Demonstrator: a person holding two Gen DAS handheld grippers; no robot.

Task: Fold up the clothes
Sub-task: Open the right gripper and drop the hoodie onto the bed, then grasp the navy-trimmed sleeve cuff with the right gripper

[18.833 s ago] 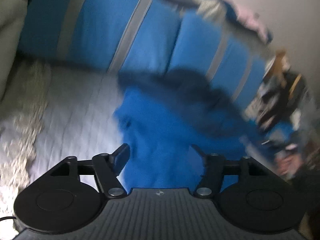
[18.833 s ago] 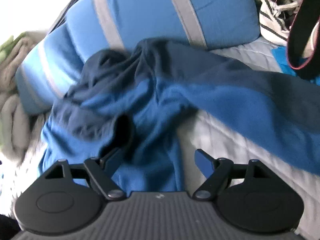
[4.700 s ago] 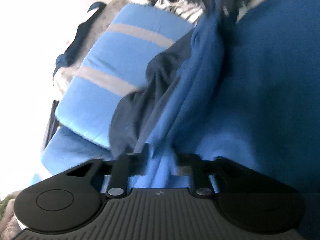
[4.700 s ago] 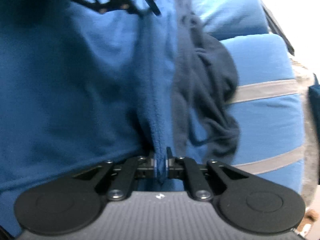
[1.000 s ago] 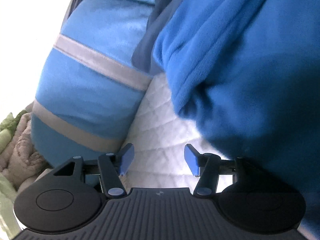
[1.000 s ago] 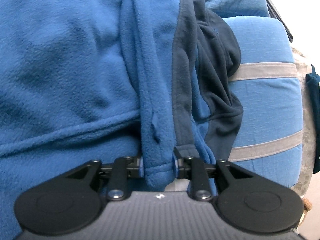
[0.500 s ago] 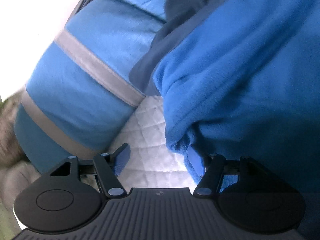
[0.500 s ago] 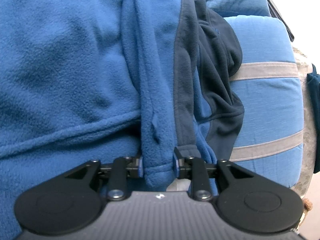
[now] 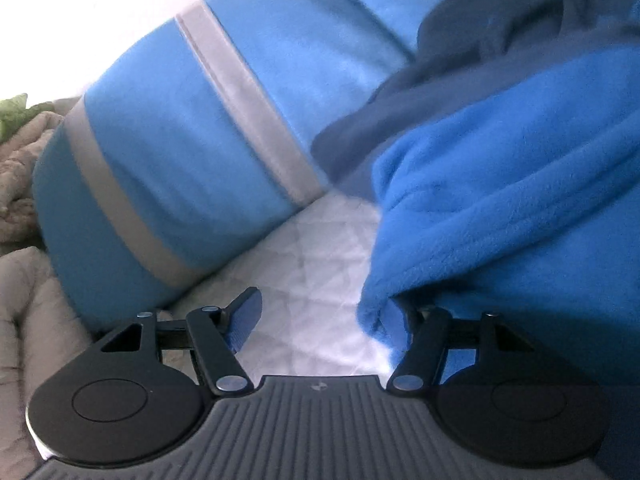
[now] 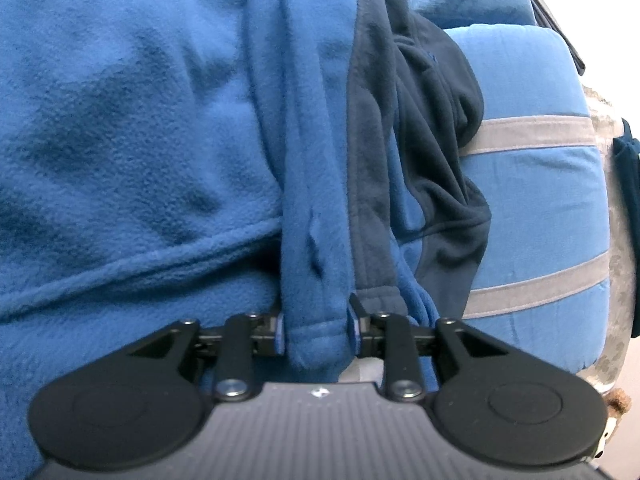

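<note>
blue cushions (image 9: 168, 152) with grey stripes lean over white quilted bedding (image 9: 320, 272), perhaps a mattress.

My right gripper (image 10: 319, 330) is clamped on a bunched fold of the blue fleece (image 10: 160, 120), fingers nearly together. My left gripper (image 9: 320, 316) is spread wide at the fleece's left edge, right finger tucked under it.

The blue fleece garment (image 10: 132, 128) is cut off by the top and left edges of the right wrist view. In the left wrist view, one fingertip of the left gripper (image 9: 320, 320) is covered by its hem, and the navy part (image 9: 500, 32) is blurred.
</note>
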